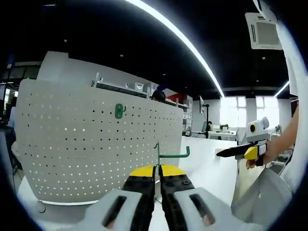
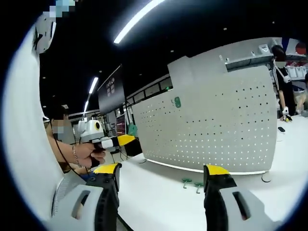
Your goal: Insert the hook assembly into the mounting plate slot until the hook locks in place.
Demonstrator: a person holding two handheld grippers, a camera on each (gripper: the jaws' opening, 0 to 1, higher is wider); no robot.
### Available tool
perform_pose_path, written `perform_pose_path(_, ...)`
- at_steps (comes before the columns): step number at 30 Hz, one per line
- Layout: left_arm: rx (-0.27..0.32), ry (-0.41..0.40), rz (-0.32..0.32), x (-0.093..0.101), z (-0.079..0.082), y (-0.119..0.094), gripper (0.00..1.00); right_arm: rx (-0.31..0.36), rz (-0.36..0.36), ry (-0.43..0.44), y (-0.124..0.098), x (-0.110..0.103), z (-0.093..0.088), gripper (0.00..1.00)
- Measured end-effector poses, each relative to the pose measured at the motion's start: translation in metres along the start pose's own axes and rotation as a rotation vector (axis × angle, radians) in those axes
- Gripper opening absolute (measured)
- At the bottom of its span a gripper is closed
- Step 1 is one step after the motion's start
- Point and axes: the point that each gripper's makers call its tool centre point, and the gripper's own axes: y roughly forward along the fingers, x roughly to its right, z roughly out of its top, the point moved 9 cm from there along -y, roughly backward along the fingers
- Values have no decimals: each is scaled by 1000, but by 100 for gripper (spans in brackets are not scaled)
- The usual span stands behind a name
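A white pegboard plate [image 1: 96,144] stands upright on the white table, and a green hook [image 1: 119,111] hangs on its face. My left gripper [image 1: 157,169] is shut on a green wire hook [image 1: 172,154], held in front of the board's right part. My right gripper [image 2: 163,171] is open with nothing between its yellow-tipped fingers. The pegboard [image 2: 216,125] and its mounted green hook [image 2: 177,102] stand ahead of it. Two small green hooks [image 2: 191,183] lie on the table before the board. The right gripper [image 1: 239,151] enters the left gripper view from the right. The left gripper [image 2: 115,141] appears in the right gripper view, held by a hand.
The white table [image 2: 159,192] spreads in front of the board. Shelving [image 1: 130,88] rises behind the pegboard. A dark screen [image 2: 110,96] stands at the far side, and a person [image 2: 284,91] stands past the board's right edge. Desks and windows [image 1: 240,115] lie far off.
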Motion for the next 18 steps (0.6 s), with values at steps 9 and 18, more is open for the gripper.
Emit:
perform_pose_path(9, -37, 5, -23, 11, -6, 13, 2, 4, 20, 12, 18, -1, 2, 67)
perform_pose_path(18, -45, 0, -53, 24, -6, 25, 2, 28, 30, 17, 35, -3, 5, 67)
